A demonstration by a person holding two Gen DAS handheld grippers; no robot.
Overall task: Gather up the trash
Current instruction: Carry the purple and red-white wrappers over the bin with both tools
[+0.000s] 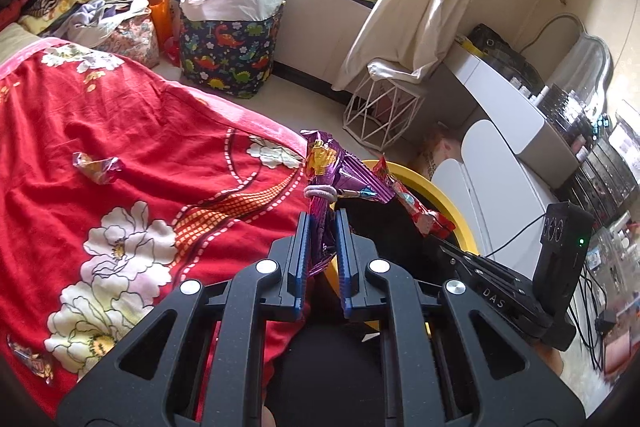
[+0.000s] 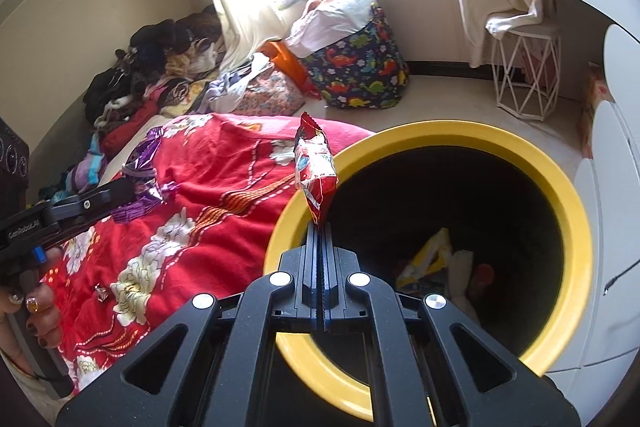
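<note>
Your left hand-held gripper (image 1: 322, 227) clamps the purple wrapper (image 1: 336, 175), your right hand-held gripper (image 2: 320, 227) the red wrapper (image 2: 316, 167) by its bottom corner (both probably feather-light, crinkly, slippery foil), so pinch flat seams.

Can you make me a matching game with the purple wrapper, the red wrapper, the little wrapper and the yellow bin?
Things:
1. purple wrapper
2. red wrapper
3. small wrapper
4. yellow bin

Places or states:
A. lying on the red blanket
B. pinched in the right hand-held gripper
C. has trash at the bottom
D. pinched in the left hand-held gripper

Pairs: 1-D, 2-B, 3-A, 4-C
</note>
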